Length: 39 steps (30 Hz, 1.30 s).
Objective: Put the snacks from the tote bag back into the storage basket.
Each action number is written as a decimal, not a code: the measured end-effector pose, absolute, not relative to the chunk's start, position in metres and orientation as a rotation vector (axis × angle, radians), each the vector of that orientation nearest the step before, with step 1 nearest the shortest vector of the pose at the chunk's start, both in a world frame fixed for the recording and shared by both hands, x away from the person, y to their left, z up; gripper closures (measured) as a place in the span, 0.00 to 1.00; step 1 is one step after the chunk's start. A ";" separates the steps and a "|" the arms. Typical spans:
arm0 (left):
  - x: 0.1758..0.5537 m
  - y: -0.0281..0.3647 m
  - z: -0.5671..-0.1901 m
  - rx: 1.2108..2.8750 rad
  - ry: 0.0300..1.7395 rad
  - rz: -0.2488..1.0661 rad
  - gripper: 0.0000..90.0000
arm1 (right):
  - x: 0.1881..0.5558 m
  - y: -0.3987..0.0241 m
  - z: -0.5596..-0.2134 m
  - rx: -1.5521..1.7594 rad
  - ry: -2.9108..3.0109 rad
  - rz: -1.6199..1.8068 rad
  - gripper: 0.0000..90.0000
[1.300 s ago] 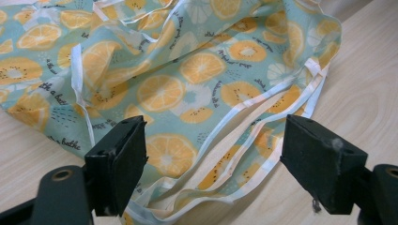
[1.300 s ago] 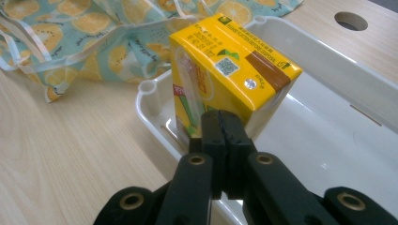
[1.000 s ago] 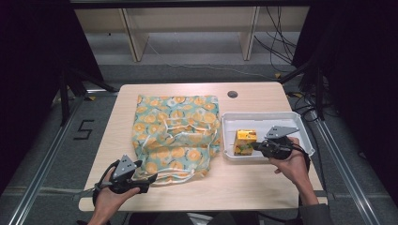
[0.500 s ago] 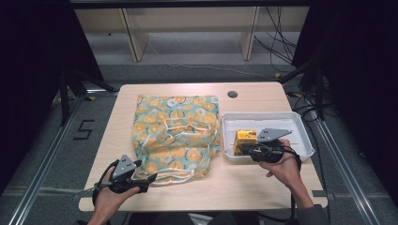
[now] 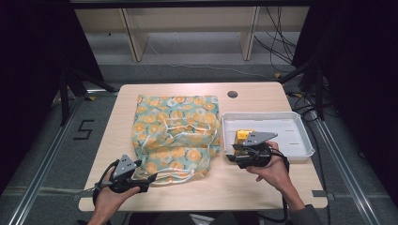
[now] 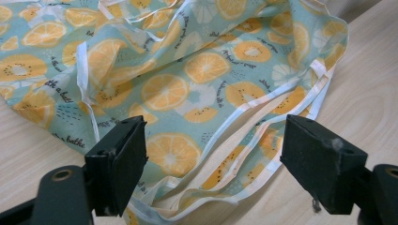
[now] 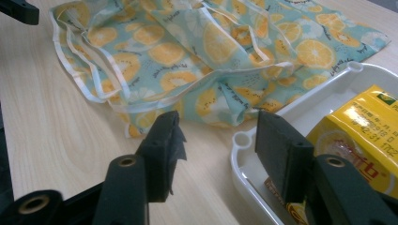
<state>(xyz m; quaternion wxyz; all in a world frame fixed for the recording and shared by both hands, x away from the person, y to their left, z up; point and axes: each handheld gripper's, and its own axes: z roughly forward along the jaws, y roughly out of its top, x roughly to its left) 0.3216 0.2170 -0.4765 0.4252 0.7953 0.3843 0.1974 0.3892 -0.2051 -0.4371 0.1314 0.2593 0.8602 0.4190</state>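
Note:
A teal cloth bag [image 5: 176, 136] printed with orange slices lies flat mid-table, white drawstrings along its near edge. A yellow drink carton [image 5: 243, 136] stands in the left end of a white tray [image 5: 281, 119]. My right gripper [image 5: 231, 153] hovers at the tray's near-left corner, pointing left. Its jaws have just been opening and nothing is pressed between them. In the right gripper view the right gripper [image 7: 218, 140] frames the tray rim [image 7: 244, 140], with the carton [image 7: 361, 136] beside its right jaw. My left gripper [image 5: 150, 177] is open at the bag's near edge [image 6: 206, 112].
A dark round grommet [image 5: 232, 94] sits in the table's far edge. Bare wood lies in front of the bag and the tray. Shelving legs and cables stand on the floor beyond the table.
My right gripper has slid left from over the tray to its near-left corner, and its jaws have opened. The carton stays in the tray. The left hand has kept still.

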 end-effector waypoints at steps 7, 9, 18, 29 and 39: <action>0.320 0.218 -0.477 1.990 0.950 0.491 0.25 | 0.387 -0.202 -0.439 0.797 2.500 1.206 0.49; 0.320 0.217 -0.477 1.992 0.948 0.491 0.25 | 0.384 -0.202 -0.440 0.808 2.493 1.201 0.47; 0.317 0.215 -0.479 1.997 0.952 0.489 0.25 | 0.370 -0.206 -0.455 0.855 2.490 1.185 0.41; 0.309 0.217 -0.484 2.000 0.954 0.447 0.24 | 0.351 -0.208 -0.471 0.913 2.501 1.166 0.35; 0.307 0.217 -0.487 2.056 0.925 0.451 0.23 | 0.335 -0.209 -0.475 0.876 2.484 1.163 0.29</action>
